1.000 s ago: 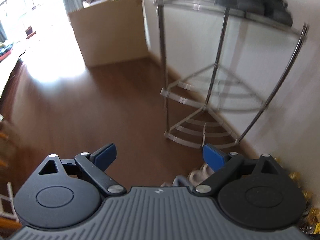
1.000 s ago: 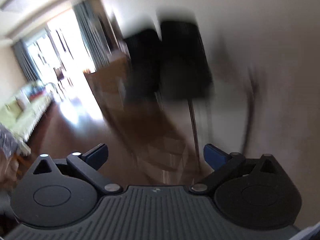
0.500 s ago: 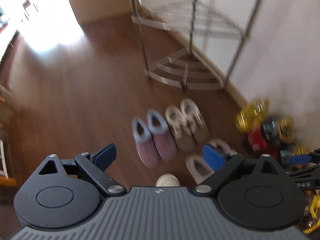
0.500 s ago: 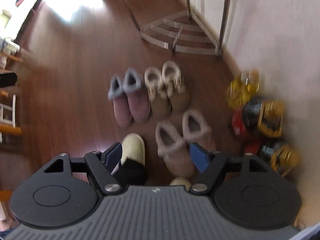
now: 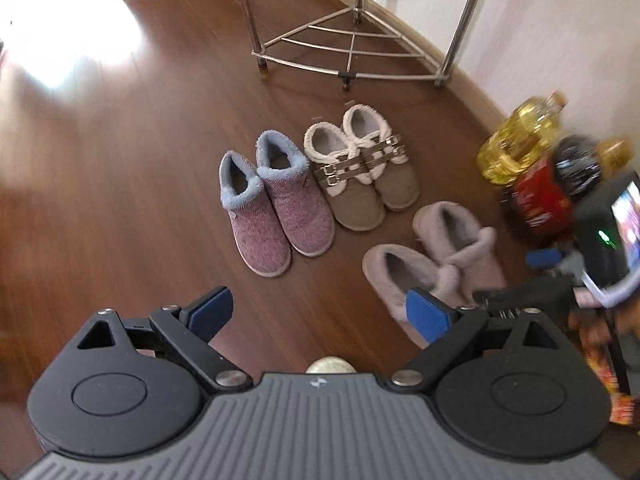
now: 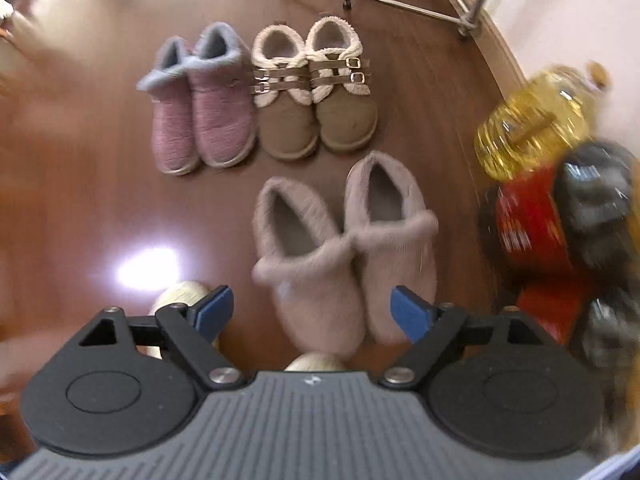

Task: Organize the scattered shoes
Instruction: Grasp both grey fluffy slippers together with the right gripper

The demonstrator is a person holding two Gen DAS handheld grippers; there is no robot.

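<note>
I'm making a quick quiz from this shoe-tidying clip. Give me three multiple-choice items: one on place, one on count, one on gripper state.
1. Where is the metal rack?
A. beyond the shoes, by the wall
B. between the pairs
C. atop the bottles

2. How many pairs of shoes lie on the floor?
A. one
B. three
C. five

3. How does the right gripper stand?
A. shut on a shoe
B. open, holding nothing
C. out of view

Answers:
1 A, it stands past the pink pair and brown pair.
2 B, those plus the grey pair.
3 B, fingers spread apart.
</note>
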